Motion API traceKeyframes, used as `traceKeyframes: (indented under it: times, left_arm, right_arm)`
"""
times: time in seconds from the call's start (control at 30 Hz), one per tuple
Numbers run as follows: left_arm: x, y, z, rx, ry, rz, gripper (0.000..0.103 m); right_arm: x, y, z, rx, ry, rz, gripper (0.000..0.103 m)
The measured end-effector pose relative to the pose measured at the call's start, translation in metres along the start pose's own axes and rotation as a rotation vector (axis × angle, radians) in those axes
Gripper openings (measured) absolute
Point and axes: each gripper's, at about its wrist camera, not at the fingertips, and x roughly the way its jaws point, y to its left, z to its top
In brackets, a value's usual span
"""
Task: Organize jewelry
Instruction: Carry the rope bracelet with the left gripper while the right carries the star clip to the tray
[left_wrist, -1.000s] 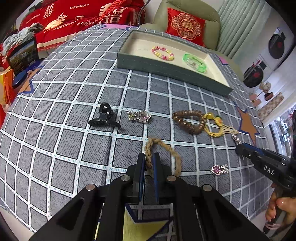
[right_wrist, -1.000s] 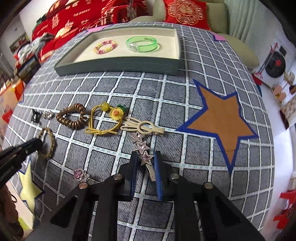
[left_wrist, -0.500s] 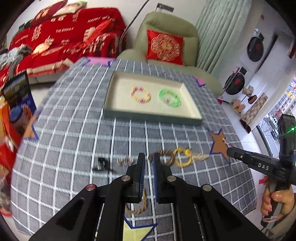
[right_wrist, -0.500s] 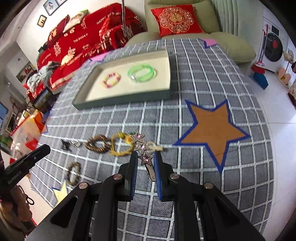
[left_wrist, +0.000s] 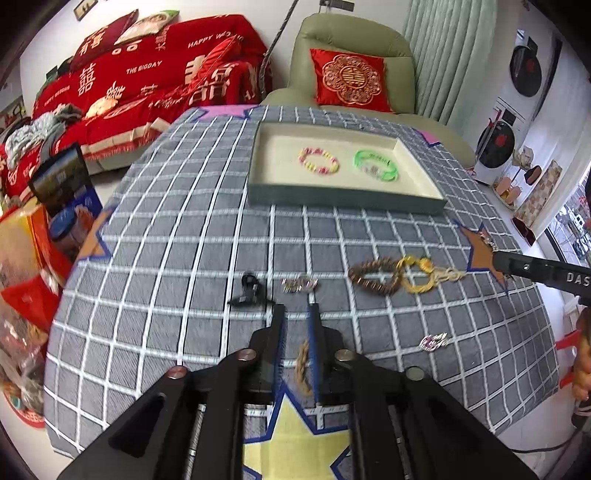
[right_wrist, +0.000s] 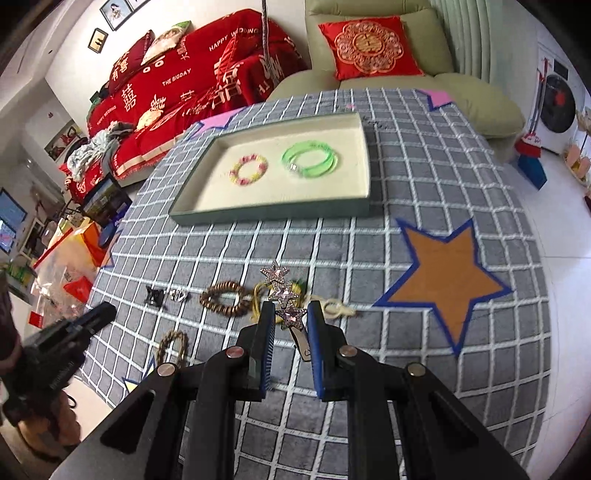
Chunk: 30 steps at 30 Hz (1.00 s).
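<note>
A: Star hair clip (right_wrist: 285, 300) — position?

B: Off the bench, clamped between the jaws of the right gripper (right_wrist: 290, 314). Three rhinestone stars stick out past the fingertips; the metal clip tail hangs between the pads. Jaws narrow, pressing on the clip.

A: Left gripper (left_wrist: 297, 314)?

B: Jaws have just been opening, now part-way apart. The braided rope bracelet (right_wrist: 172, 345) lies on the cloth; in the left wrist view it shows between and below the fingers, with no pad on it. In the right wrist view it lies flat on the grey checked tablecloth (right_wrist: 424, 177), near a yellow star patch.

A: Remaining items on the bench?

B: In a row: black claw clip (left_wrist: 246, 293), small silver piece (left_wrist: 300, 283), brown bead bracelet (left_wrist: 375, 281) touching a yellow cord ornament (left_wrist: 419, 275). A pink-stoned piece (left_wrist: 434, 341) lies apart, nearer the bench edge.

A: Tray?

B: Grey-walled tray (left_wrist: 343, 195), cream lining, at the far side. Holds a pink-and-yellow bead bracelet (left_wrist: 318, 165) and a green bangle (left_wrist: 376, 165), side by side, not touching.
</note>
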Motion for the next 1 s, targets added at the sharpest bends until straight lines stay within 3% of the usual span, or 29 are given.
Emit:
traceKeyframes:
  times: [0.03,0.13,0.2,0.3,0.4,0.43,0.5,0.6,0.67,0.77,0.8,0.83,1.0]
  left_arm:
    - [0.000,0.001,-0.003,-0.005,0.000,0.008,0.103]
    - [-0.001,0.000,-0.010,0.010,-0.035,0.029,0.103]
    - [0.005,-0.003,-0.014,0.046,-0.014,0.028,0.103]
    - [0.023,0.000,-0.020,0.080,0.025,0.090,0.103]
    - [0.042,0.010,-0.025,0.063,0.099,0.075,0.103]
    - [0.048,0.012,-0.028,0.059,0.120,0.065,0.102]
    - [0.060,0.012,-0.032,0.072,0.163,0.051,0.088]
    - [0.062,0.002,-0.034,0.122,0.145,0.056,0.088]
    - [0.063,-0.004,-0.035,0.146,0.138,0.045,0.082]
    - [0.062,-0.019,-0.034,0.212,0.129,-0.001,0.048]
    - [0.061,-0.023,-0.034,0.237,0.130,-0.016,0.022]
    - [0.060,-0.028,-0.034,0.263,0.135,-0.024,0.015]
    - [0.049,-0.027,-0.019,0.181,0.136,-0.144,0.015]
  right_arm:
    - [0.001,0.000,-0.003,0.001,0.004,0.002,0.019]
    - [0.002,0.000,-0.007,0.002,0.011,0.003,0.019]
    - [0.002,-0.001,-0.008,0.003,0.011,0.003,0.019]
    - [0.002,-0.001,-0.009,0.006,0.011,0.002,0.019]
    - [0.002,0.000,-0.009,0.003,0.012,0.006,0.019]
    - [0.002,0.001,-0.010,0.002,0.013,0.006,0.019]
    - [0.002,0.001,-0.011,0.003,0.016,0.009,0.019]
    - [0.003,0.002,-0.012,0.004,0.019,0.011,0.019]
    - [0.004,0.001,-0.012,0.007,0.021,0.012,0.019]
    - [0.004,0.001,-0.012,0.008,0.021,0.012,0.019]
    - [0.004,0.001,-0.012,0.008,0.020,0.014,0.019]
    - [0.003,0.001,-0.012,0.009,0.020,0.014,0.019]
    - [-0.003,0.000,-0.010,0.012,0.015,0.015,0.019]
